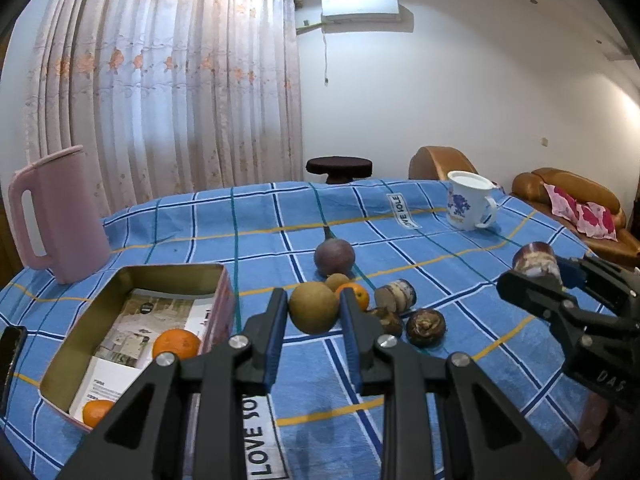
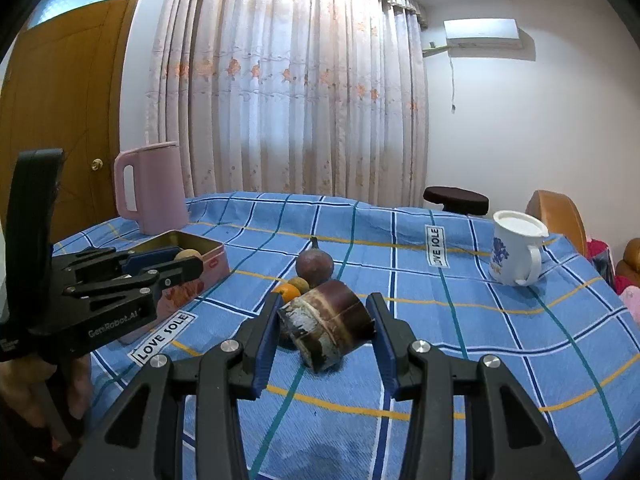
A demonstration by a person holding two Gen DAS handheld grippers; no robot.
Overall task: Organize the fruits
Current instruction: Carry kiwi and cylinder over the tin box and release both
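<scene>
Far left in the left wrist view we see a pink jug (image 1: 60,216) standing on the blue checked cloth (image 1: 420,368), its base just behind an open tin box (image 1: 218,304). The box holds printed paper and two oranges (image 1: 176,343), the nearer one cut off by the gripper's own frame. Next comes the left gripper (image 1: 314,312), its jaws closed snugly on a round tan-brown fruit (image 1: 314,307); the blue pads press both flanks, and the fruit looks lifted clear of the cloth, though we cannot be certain. Behind it, partly hidden, sit a smaller brown fruit (image 1: 338,280) and another orange (image 1: 356,295), with a purple round fruit (image 1: 334,257) farther back. To the right lie a cut stub with a pale end (image 1: 396,294), a dark bulb (image 1: 426,326) and a third brown piece (image 1: 388,320) half masked by the gripper finger; what these are we cannot make out. A lidded white mug (image 1: 470,200) stands well beyond. At the far right edge the right gripper (image 1: 536,270) enters. In the right wrist view, that gripper (image 2: 326,326) clamps a short purple-brown cylinder with a peeling whitish end (image 2: 326,324), tilted, both pads touching it, jaws moderately apart. Its underside is hidden.
</scene>
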